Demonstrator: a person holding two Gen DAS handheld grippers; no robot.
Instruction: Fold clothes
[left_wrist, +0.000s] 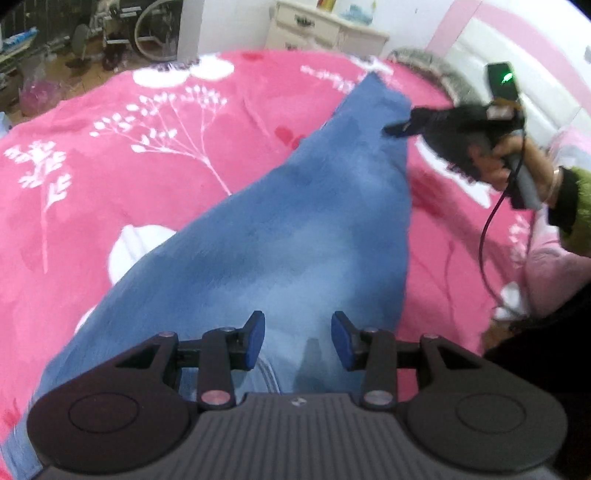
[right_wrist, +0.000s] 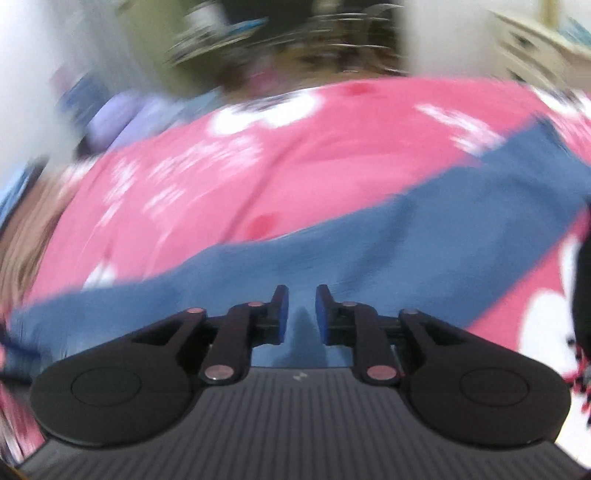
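Two handheld grippers hang above a single blue garment (left_wrist: 295, 229) spread long and flat across a bed with a pink floral blanket (left_wrist: 110, 155). The left gripper (left_wrist: 298, 341) points steeply down over the near, paler end of the cloth, its two blue-padded fingers (left_wrist: 255, 339) spread apart with nothing between them. The right gripper (right_wrist: 301, 314), also angled downward, shows a narrower gap between its pads, again free of cloth (the fabric lies below the fingertips, not pinched). Seen from the left wrist camera, the right gripper (left_wrist: 397, 129) reaches in from the right toward the garment's far end, held by a hand (left_wrist: 517, 162) in a green sleeve (left_wrist: 576, 206), with one dark cable (left_wrist: 487, 236) trailing from it. Whether its tip touches the cloth there cannot be told. One cream bedside cabinet (left_wrist: 325, 31) stands beyond the bed. The right wrist view is heavily smeared by motion, so the room behind the bed is unreadable. The garment's near end is hidden under the left gripper's body, and its cut cannot be made out.
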